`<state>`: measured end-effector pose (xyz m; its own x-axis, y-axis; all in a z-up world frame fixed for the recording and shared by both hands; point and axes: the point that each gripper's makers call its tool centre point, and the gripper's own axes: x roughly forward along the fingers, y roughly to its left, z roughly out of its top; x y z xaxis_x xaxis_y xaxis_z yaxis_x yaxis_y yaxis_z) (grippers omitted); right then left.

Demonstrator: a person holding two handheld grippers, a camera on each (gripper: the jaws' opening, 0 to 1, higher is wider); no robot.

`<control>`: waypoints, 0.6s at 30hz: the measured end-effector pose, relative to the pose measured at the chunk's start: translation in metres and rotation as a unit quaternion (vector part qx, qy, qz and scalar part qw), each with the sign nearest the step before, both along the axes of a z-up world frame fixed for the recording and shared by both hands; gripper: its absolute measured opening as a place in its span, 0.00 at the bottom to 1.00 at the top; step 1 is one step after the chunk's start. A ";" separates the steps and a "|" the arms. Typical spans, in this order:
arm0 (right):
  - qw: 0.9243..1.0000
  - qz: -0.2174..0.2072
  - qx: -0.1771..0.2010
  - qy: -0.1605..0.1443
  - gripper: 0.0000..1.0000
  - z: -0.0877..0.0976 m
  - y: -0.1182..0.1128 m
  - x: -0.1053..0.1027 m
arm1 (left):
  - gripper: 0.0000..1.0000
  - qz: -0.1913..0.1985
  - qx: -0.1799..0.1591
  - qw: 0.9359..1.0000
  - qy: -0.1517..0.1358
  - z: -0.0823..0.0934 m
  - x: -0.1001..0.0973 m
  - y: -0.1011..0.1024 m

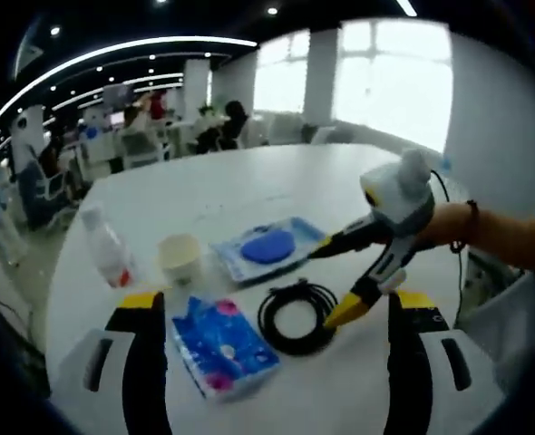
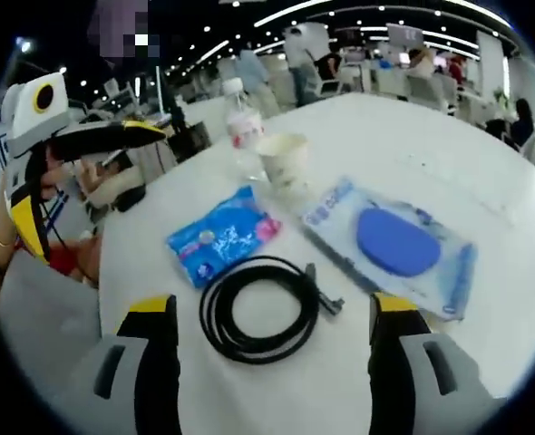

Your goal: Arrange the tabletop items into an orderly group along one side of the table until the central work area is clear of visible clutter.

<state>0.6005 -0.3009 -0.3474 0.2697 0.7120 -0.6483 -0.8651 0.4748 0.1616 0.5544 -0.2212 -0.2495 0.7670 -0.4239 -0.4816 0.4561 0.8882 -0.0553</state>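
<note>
On the white table (image 1: 222,186) lie a coiled black cable (image 1: 269,324), a blue tissue pack (image 1: 222,347), a clear packet with a blue pad (image 1: 269,246), a paper cup (image 1: 180,256) and a water bottle (image 1: 107,249). My left gripper (image 1: 277,301) is open, its jaws either side of the tissue pack and cable. My right gripper (image 1: 338,277) reaches in from the right, open, one jaw over the cable's edge. In the right gripper view, my right gripper (image 2: 272,304) stands open around the cable (image 2: 209,315), with the tissue pack (image 2: 222,236), packet (image 2: 399,245), cup (image 2: 283,159) and bottle (image 2: 243,127) beyond. My left gripper (image 2: 100,195) hangs open at the upper left.
A person's forearm (image 1: 499,234) holds the right gripper. The table's far half (image 2: 422,127) is bare white. The table edge (image 2: 122,227) curves past the tissue pack. Desks, chairs and people fill the office behind, below a bright window (image 1: 385,77).
</note>
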 end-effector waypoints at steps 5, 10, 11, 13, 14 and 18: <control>1.000 0.010 -0.001 -0.014 0.76 -0.004 0.006 0.005 | 0.99 0.009 0.003 1.000 -0.005 0.000 -0.003 0.008; 0.999 0.020 -0.011 -0.033 0.61 -0.012 0.009 0.013 | 0.99 0.026 -0.011 1.000 -0.014 -0.001 -0.003 0.014; 0.999 0.021 -0.013 -0.035 0.59 -0.014 0.009 0.014 | 0.99 0.026 -0.011 1.000 -0.012 -0.002 -0.004 0.015; 0.998 0.028 -0.024 -0.043 0.56 -0.018 0.010 0.016 | 0.99 0.031 -0.006 0.999 -0.010 -0.005 -0.006 0.018; 0.998 0.034 -0.031 -0.048 0.54 -0.020 0.010 0.017 | 0.99 0.032 -0.002 0.999 -0.012 -0.006 -0.006 0.020; 0.995 0.053 -0.056 -0.063 0.50 -0.030 0.012 0.022 | 0.99 0.035 0.001 0.999 -0.010 -0.008 -0.006 0.024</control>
